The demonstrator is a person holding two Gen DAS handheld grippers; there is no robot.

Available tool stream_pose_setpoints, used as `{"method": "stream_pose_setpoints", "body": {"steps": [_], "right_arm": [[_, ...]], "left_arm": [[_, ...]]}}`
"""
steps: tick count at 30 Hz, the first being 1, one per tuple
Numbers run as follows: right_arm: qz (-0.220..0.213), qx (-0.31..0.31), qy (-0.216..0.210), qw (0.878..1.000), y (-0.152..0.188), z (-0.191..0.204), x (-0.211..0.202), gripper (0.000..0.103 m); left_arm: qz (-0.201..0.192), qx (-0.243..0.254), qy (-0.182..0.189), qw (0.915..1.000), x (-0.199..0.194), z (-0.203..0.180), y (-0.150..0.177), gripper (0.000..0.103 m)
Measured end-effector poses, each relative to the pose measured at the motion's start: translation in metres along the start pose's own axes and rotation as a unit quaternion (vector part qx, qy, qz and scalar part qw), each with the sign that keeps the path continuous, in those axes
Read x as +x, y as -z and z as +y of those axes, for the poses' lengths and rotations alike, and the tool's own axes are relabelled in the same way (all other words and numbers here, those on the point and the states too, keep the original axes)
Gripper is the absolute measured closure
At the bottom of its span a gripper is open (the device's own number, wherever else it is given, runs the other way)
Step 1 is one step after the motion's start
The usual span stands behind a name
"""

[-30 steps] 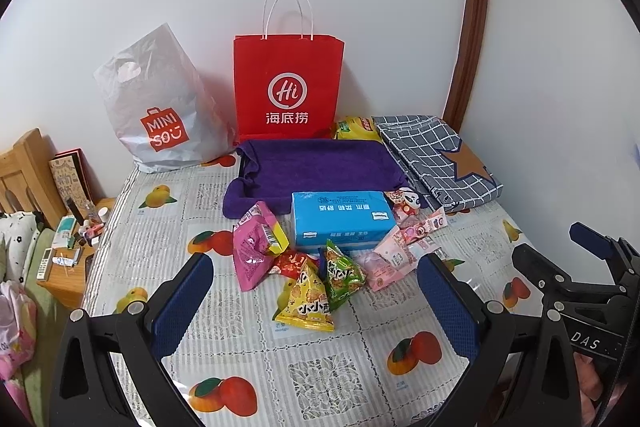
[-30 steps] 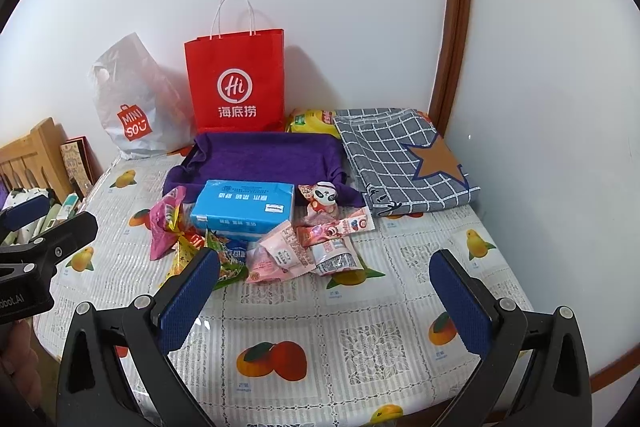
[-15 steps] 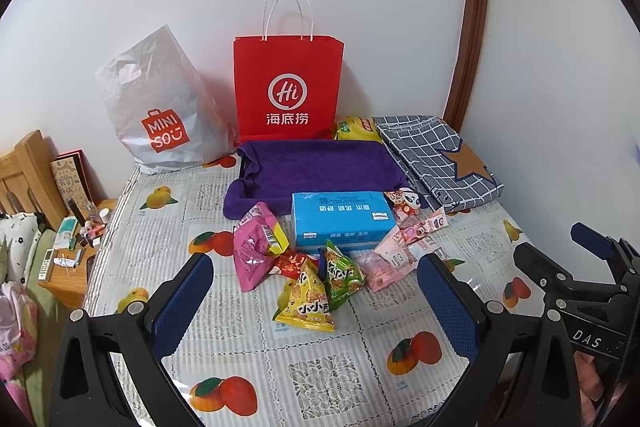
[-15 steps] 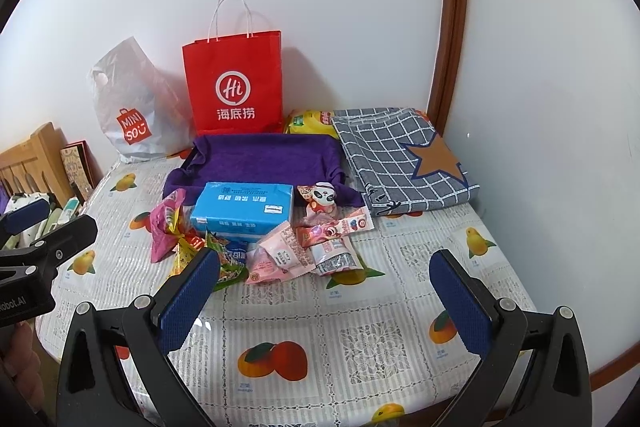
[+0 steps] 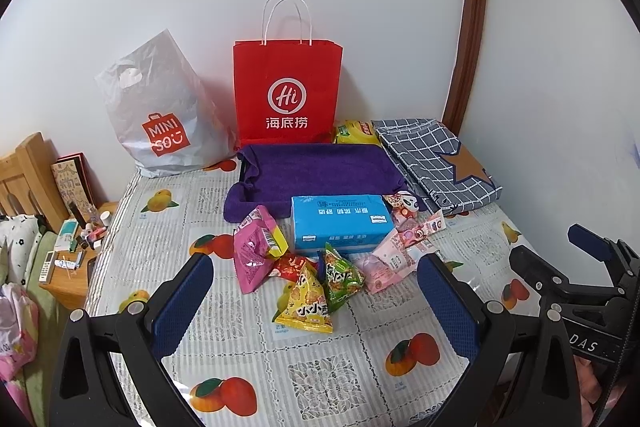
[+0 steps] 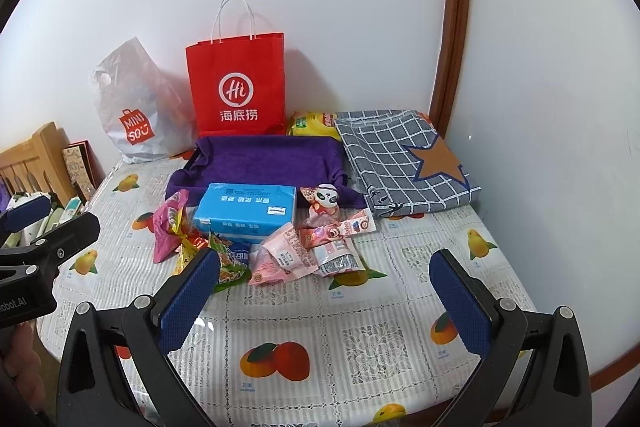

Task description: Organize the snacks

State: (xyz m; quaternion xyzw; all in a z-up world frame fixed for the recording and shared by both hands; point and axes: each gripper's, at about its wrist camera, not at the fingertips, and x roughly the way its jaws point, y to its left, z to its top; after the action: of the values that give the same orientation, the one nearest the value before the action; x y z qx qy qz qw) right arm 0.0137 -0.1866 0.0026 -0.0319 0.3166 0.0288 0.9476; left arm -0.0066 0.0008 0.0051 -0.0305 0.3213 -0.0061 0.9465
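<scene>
Left gripper (image 5: 314, 291) and right gripper (image 6: 326, 281): jaws spread wide, holding nothing, both above the fruit-print tablecloth (image 5: 320, 379). Loose snack packets (image 5: 306, 279) lie heaped at a blue rectangular tissue pack (image 5: 340, 223), just before a purple cloth-lined tray (image 5: 320, 167).

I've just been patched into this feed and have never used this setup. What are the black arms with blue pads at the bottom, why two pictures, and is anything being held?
A person holds two hand-held grippers, each with a fisheye camera looking along its fingers. One picture is from the left gripper, the other from the right gripper. The blue pads are the fingertips; both grippers are open and hold nothing. On the fruit-print tablecloth lie a blue tissue pack, a pink snack bag, a yellow snack packet, a green snack packet and small pink packets. Behind are a purple cloth-lined tray, a red paper bag, a Miniso plastic bag and a folded checked cloth.
</scene>
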Motion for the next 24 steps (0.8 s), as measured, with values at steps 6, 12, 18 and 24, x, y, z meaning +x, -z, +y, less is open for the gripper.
{"method": "stream_pose_setpoints", "body": {"steps": [6, 12, 18, 24], "right_arm": [[-0.002, 0.001, -0.001, 1.000, 0.0011, -0.0002, -0.0013, 0.000], [-0.001, 0.000, -0.003, 1.000, 0.0014, 0.0015, -0.0015, 0.000], [-0.003, 0.002, -0.006, 1.000, 0.0018, 0.0017, -0.0034, 0.000], [-0.002, 0.000, -0.006, 1.000, 0.0011, 0.0021, -0.0027, 0.000]], "left_arm": [[0.001, -0.002, 0.002, 1.0000, -0.0013, -0.0009, -0.0007, 0.001], [-0.001, -0.002, 0.002, 1.0000, -0.0033, -0.0009, -0.0004, 0.001], [-0.001, -0.002, 0.004, 1.0000, -0.0041, -0.0007, -0.0017, 0.001], [-0.004, -0.001, 0.003, 1.0000, -0.0052, -0.0010, -0.0050, 0.001]]}}
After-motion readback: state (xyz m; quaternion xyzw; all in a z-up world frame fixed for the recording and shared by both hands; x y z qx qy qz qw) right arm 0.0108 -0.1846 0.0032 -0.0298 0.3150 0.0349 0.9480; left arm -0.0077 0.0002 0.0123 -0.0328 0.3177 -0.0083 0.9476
